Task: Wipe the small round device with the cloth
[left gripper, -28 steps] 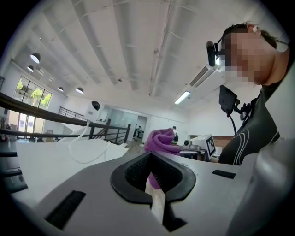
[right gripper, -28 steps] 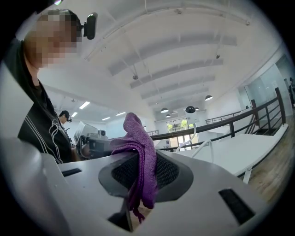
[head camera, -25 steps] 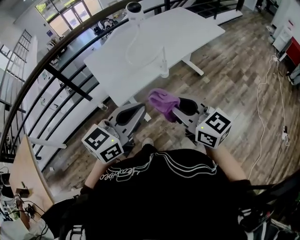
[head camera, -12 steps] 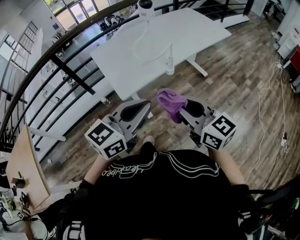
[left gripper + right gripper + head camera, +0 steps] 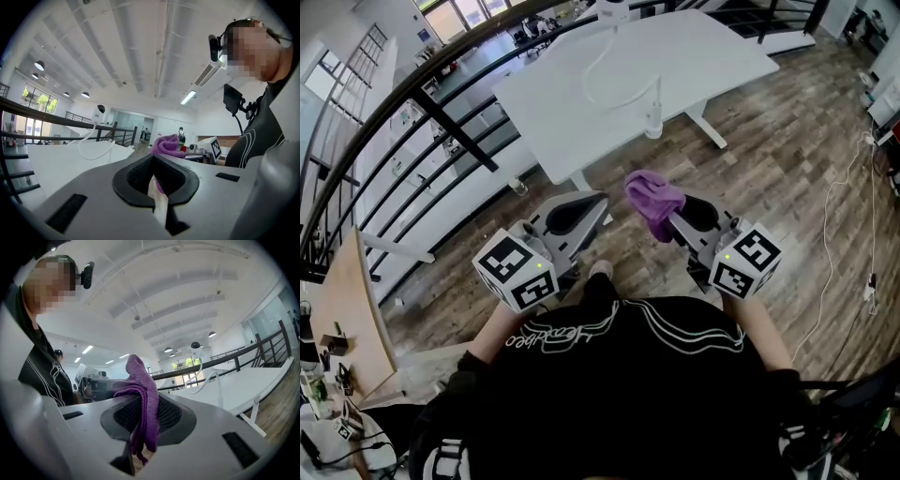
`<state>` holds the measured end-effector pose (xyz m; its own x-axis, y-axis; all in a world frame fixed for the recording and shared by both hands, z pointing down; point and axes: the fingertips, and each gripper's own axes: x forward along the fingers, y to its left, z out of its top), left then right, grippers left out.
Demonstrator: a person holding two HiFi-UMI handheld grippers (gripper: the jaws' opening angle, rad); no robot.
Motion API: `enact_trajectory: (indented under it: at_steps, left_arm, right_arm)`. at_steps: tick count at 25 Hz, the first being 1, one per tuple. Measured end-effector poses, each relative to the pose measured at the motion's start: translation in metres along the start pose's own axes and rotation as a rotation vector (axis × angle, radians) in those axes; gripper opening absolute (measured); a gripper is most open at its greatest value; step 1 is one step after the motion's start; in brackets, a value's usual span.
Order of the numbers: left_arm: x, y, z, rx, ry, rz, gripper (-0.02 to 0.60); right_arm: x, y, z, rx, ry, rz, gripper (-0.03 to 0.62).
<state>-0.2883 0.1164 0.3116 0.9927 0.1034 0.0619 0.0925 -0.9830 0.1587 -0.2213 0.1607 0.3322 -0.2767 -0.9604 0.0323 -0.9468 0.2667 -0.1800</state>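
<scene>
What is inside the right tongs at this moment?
The right tongs pinch a purple microfibre cloth, bunched above them. Its clamped lower part is hidden inside the shut jaws.

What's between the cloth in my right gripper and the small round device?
In the head view: wood floor, then the white table carrying the device's looping stalk.
</scene>
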Motion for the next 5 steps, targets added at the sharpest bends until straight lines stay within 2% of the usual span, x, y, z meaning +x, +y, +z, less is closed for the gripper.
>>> enact_trajectory:
  at_steps: [5]
  left_arm:
    - [-0.022, 0.018, -0.005, -0.015, 0.005, 0.002, 0.008]
  right_arm:
    - [0.025, 0.015, -0.008, 0.006, 0.019, 0.006, 0.072]
